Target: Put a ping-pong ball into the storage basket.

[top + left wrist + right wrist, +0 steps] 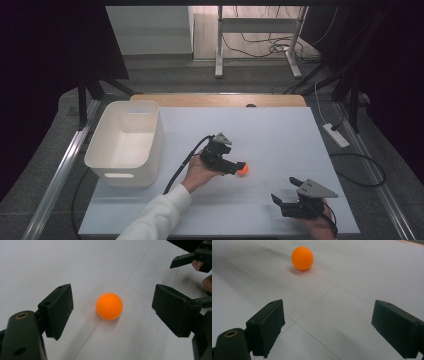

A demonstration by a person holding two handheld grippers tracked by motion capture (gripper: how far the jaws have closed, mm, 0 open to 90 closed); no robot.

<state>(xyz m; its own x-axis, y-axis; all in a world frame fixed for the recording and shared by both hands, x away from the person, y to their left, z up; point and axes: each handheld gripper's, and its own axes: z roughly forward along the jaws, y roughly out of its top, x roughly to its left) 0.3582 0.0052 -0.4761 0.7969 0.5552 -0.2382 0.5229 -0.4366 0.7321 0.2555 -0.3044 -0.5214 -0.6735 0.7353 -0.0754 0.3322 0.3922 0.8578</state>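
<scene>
- The left gripper (112, 312) has its jaws spread wide, one on each side of the orange ball (109, 306); neither pad touches it, and bare table shows in the gaps on both sides.
- The ball sits on the white table (280, 135), on a thin seam line that runs across the surface, with a soft shadow beneath it.
- In the high view the left gripper (239, 168) lies nearly level, its tips at the ball (243, 170), near the middle of the table.
- The right gripper (285, 191) is near the table's front right corner, well apart from the ball, its jaws also spread with nothing between them.
- In the right gripper view the ball (302, 258) lies farther off, beyond the open jaws.
- A white bin (150, 150) stands at the table's left side, apart from the ball; the part of its inside that shows holds nothing.
</scene>
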